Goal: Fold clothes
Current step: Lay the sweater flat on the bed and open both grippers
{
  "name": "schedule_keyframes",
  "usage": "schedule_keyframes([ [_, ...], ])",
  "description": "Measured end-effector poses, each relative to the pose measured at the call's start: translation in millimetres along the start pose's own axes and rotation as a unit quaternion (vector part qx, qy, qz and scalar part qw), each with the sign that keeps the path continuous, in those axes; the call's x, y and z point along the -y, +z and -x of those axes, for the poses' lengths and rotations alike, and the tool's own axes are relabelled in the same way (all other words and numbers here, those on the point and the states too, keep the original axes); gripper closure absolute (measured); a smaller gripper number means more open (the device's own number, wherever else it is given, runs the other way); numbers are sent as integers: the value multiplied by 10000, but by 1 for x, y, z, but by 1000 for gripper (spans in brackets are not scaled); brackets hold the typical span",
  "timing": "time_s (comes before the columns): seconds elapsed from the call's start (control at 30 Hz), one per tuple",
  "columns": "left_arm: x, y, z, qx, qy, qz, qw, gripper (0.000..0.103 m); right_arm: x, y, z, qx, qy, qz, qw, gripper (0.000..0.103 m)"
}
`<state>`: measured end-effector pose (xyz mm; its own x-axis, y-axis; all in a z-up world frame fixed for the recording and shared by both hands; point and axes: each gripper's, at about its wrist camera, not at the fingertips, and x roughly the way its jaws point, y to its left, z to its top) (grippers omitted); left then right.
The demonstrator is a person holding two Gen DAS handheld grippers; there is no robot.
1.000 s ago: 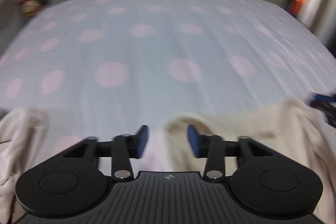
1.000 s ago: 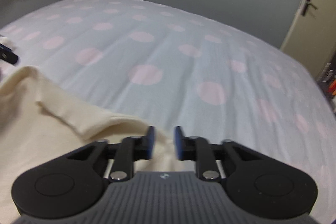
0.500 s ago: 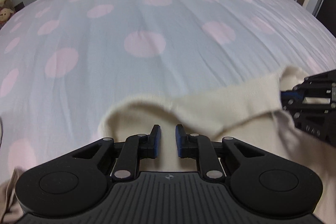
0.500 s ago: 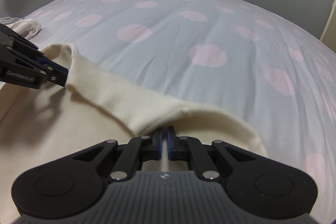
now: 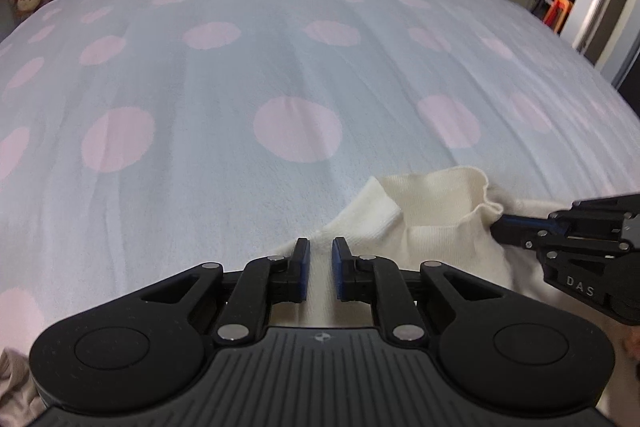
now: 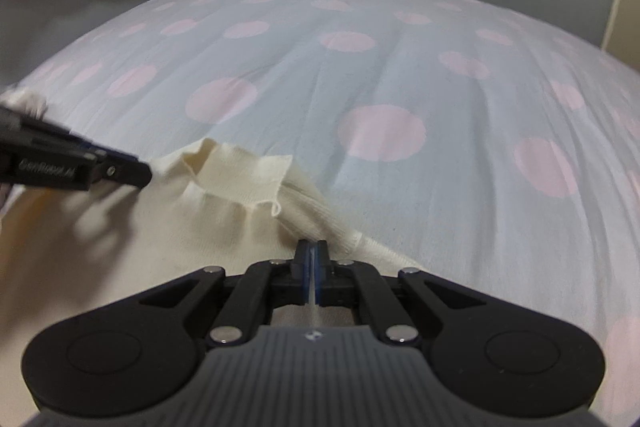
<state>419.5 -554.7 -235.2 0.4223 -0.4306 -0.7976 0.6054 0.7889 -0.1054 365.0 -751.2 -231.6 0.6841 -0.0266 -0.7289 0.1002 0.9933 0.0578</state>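
Your right gripper (image 6: pixel 311 263) has just pinched shut on the cream top (image 6: pixel 160 227) and your left gripper (image 5: pixel 320 267), almost together, squeezes its edge too, so you can start folding it on the bed (image 5: pixel 280 67).

Cream garment (image 5: pixel 436 223): ribbed knit cloth. Bedsheet (image 5: pixel 240 107): smooth matt cotton-like fabric.

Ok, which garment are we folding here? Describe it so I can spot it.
Find the polka-dot bedsheet, pale blue with pink spots. At its near edge lies a cream knit top, bunched between both grippers. A beige cloth sits farther left, untouched; the cream one has the ribbed hem.
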Motion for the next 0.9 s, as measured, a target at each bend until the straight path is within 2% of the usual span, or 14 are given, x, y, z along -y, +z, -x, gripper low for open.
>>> schedule_keyframes([
  [0.03,-1,-1,9,24,-4,-12,10000,91,1,1,5,2,26,-100,9999,98],
  [0.13,-3,-6,40,49,19,-53,10000,91,2,-1,31,112,-7,-114,9999,96],
  [0.3,-9,-39,104,-208,-4,133,9997,90,-5,-26,92,191,41,-129,9997,93],
  [0.57,-23,-140,194,-697,264,746,9944,87,-42,-112,203,212,166,-293,9992,93],
  [0.77,-7,-214,234,-943,440,940,9901,82,-86,-182,252,62,154,-575,9982,93],
  [0.83,1,-231,239,-1059,572,904,9886,78,-102,-202,262,28,174,-566,9982,90],
  [0.9,7,-245,240,-1245,751,899,9853,67,-114,-219,270,12,170,-617,9980,85],
])
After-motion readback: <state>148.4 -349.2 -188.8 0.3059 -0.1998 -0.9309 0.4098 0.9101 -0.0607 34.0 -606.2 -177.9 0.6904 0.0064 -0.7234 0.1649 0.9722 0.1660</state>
